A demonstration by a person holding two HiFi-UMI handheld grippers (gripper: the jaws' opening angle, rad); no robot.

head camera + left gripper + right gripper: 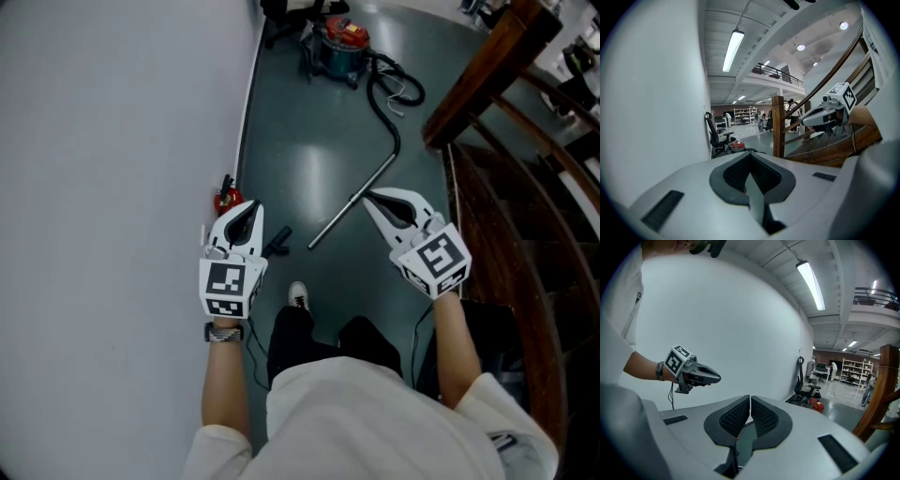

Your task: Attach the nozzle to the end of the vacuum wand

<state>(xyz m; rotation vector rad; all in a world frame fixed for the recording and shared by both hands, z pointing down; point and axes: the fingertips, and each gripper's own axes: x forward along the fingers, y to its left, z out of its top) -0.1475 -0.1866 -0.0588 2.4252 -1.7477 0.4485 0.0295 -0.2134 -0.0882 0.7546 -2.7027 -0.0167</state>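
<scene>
- left gripper [246, 217], white shell with black ridged pads, is clenched on nothing, jaws meeting flat; it's held in the air close to the plain white wall [103, 141]
- right gripper [380, 202], same build, also clamped together and empty, only a hairline seam between the pads
- long silver metal vacuum wand [352, 202] lies on the glossy dark grey-green floor [300, 150], between the two grippers in the head view; free end points towards the person, far end bends into the black ribbed hose [382, 98] running to the red-and-blue canister vacuum [336, 45]
- small black plastic piece [277, 243] on the floor just beside the wand's free end, likely the nozzle, too small to be sure
- small red object [226, 199] at the wall foot, can't identify
- judged not started: nozzle and wand apart, nothing held
- risks: shut claws would shove the nozzle across the slick floor unless released first; the round, unpinned wand may roll or slide when the nozzle is pushed on; hose drag could swing it; a crooked fit would jam; brown wooden stair rail [478, 66] on the right could snag that arm
</scene>
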